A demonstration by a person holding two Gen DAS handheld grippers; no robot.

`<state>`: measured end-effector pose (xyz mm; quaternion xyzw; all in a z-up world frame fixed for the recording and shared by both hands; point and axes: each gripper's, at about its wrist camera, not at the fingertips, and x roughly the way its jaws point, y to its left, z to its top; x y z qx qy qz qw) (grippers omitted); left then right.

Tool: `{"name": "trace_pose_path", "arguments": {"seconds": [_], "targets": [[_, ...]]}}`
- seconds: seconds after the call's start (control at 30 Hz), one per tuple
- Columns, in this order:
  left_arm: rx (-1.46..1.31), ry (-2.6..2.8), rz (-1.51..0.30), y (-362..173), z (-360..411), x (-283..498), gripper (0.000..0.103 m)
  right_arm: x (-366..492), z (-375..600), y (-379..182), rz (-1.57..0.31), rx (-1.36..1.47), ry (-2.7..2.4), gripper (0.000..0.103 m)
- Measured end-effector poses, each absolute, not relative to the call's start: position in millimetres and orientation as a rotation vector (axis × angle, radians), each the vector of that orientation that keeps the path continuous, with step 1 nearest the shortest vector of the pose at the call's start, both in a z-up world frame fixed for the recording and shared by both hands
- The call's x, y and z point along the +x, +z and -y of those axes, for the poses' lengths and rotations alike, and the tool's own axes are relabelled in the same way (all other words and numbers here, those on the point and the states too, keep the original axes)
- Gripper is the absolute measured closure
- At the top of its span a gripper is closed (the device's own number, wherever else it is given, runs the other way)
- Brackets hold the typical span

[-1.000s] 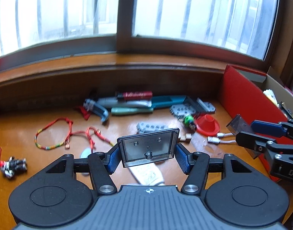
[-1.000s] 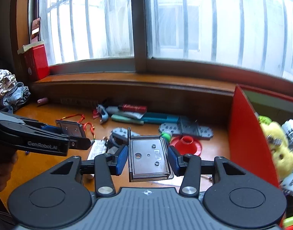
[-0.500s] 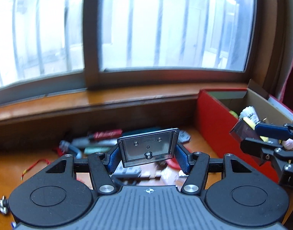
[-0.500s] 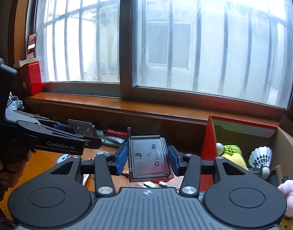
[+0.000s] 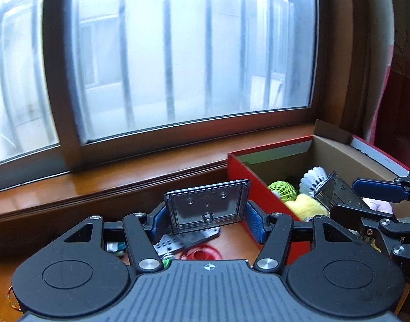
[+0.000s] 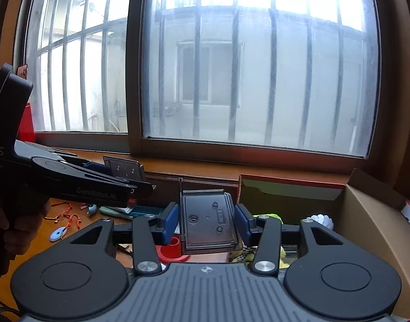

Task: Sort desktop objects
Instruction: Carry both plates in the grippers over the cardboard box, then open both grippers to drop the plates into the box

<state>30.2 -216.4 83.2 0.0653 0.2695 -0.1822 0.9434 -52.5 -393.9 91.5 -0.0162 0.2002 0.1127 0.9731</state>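
Left wrist view: the left gripper (image 5: 206,220) clamps a dark rectangular plate with screw holes (image 5: 207,206) between its blue pads. A second ago it hung over the cluttered wooden desk; now it sits higher, beside the red cardboard box (image 5: 254,173) holding a green ball (image 5: 282,190) and a white shuttlecock (image 5: 313,178).

Right wrist view: the right gripper (image 6: 205,224) grips a second dark plate (image 6: 207,221), upright between its pads. The box (image 6: 371,214), formerly at the far right, now lies just ahead. The left gripper (image 6: 124,177) is alongside.
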Motion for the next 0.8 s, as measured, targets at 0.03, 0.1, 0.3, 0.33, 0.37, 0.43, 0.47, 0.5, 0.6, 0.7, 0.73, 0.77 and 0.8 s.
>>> {"name": "trace_pose_path", "arguments": {"seconds": [0.03,0.1,0.3,0.33,0.37,0.43,0.47,0.5,0.6,0.7,0.73,0.77,0.8], "targets": [[0.136,-0.377,-0.549,83.2,222.5,31.6,0.043,-52.0,399.3,91.5,-0.401,-0.029,0.222,0.055],[0.141,-0.389,-0.547,83.4,234.7,34.8,0.043,-50.5,410.7,91.9,-0.395,-0.025,0.210,0.055],[0.160,-0.417,-0.532,83.6,270.4,46.3,0.043,-42.8,444.9,89.5,-0.387,-0.020,0.179,0.055],[0.162,-0.421,-0.530,83.7,276.4,48.6,0.043,-41.3,450.3,88.9,-0.387,-0.019,0.173,0.055],[0.162,-0.423,-0.528,84.1,282.4,51.9,0.043,-39.7,455.9,88.3,-0.387,-0.019,0.168,0.055],[0.162,-0.430,-0.526,84.3,293.6,56.7,0.043,-35.3,465.8,87.5,-0.388,-0.022,0.158,0.055],[0.163,-0.433,-0.525,84.3,298.6,59.2,0.043,-33.2,470.6,87.1,-0.388,-0.023,0.154,0.055],[0.166,-0.436,-0.524,84.2,304.5,61.8,0.043,-31.6,476.0,86.5,-0.389,-0.023,0.149,0.055],[0.178,-0.446,-0.522,83.6,323.0,71.0,0.043,-26.6,491.3,84.2,-0.395,-0.019,0.136,0.055],[0.191,-0.455,-0.526,81.1,340.8,82.2,0.043,-21.7,504.6,79.8,-0.402,-0.013,0.125,0.055],[0.194,-0.459,-0.528,80.0,346.6,85.9,0.043,-20.2,508.7,78.2,-0.404,-0.011,0.122,0.055],[0.198,-0.463,-0.531,78.5,352.6,89.9,0.043,-18.6,512.8,76.7,-0.407,-0.009,0.119,0.055],[0.201,-0.466,-0.534,77.1,358.2,93.8,0.043,-16.9,516.8,75.2,-0.409,-0.006,0.115,0.055]]}}
